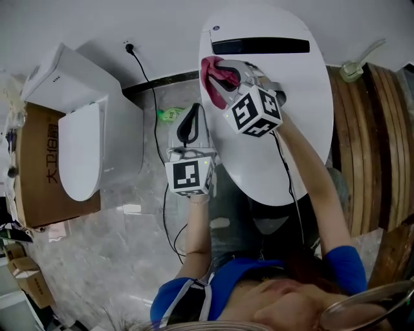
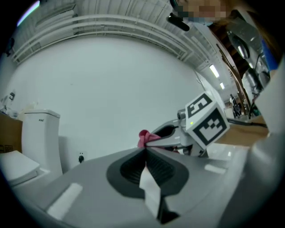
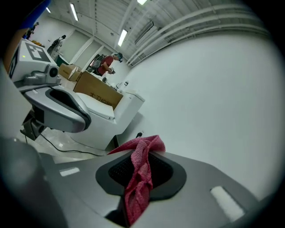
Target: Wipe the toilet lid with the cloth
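Right gripper [image 1: 221, 76] pinches red cloth [image 1: 212, 87] at toilet lid's [image 1: 284, 155] far end.
Left gripper [image 1: 193, 116], jaws pressed together on nothing, hovers just off the lid's left edge.

White wall [image 1: 97, 19], marble floor [image 1: 116, 258], second toilet [image 1: 84, 142], cardboard box [image 1: 35, 161]

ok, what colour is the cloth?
Pinkish red; the cloth shows best in the right gripper view.

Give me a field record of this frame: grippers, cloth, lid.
right gripper: shut on the red cloth, over the lid's far left part
left gripper: shut, empty, beside the lid's left edge
toilet lid: white, closed
cloth-to-lid contact: cannot tell
background: second toilet and cardboard box at left
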A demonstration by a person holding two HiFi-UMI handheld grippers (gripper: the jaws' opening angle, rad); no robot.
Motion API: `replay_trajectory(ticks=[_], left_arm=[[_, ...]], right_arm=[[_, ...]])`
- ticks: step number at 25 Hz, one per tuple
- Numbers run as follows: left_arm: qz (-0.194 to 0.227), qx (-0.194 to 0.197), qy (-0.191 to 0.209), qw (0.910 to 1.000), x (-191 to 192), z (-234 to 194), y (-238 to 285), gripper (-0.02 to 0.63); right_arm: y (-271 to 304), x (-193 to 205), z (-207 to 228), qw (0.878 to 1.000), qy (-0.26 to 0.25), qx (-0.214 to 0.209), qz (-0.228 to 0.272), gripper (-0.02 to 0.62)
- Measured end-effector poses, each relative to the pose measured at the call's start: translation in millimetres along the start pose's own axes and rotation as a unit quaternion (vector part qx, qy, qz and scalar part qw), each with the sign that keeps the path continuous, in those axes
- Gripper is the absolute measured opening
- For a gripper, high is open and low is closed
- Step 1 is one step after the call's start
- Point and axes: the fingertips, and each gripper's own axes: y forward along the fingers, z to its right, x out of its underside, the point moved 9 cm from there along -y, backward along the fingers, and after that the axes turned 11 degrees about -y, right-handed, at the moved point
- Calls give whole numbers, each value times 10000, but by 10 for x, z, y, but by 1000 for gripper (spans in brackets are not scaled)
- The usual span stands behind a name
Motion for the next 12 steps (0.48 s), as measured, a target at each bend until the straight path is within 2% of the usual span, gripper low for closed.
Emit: replay_trajectory(ticks=[2, 5, 8, 12], left_arm=[[21, -1, -4, 10000, -27, 14, -4, 3], [16, 43, -82, 10000, -4, -6, 18, 3], [-96, 88, -112, 9999, 65, -20, 37, 3], [-346, 86, -14, 9994, 181, -5, 5, 3]], right_arm=[[65, 7, 27, 9999, -28, -48, -151, 74], [173, -24, 22, 9981, -485, -13, -380, 74], [315, -39, -76, 9940, -913, -244, -551, 74], [499, 17, -131, 9878, -1207, -505, -849, 74]])
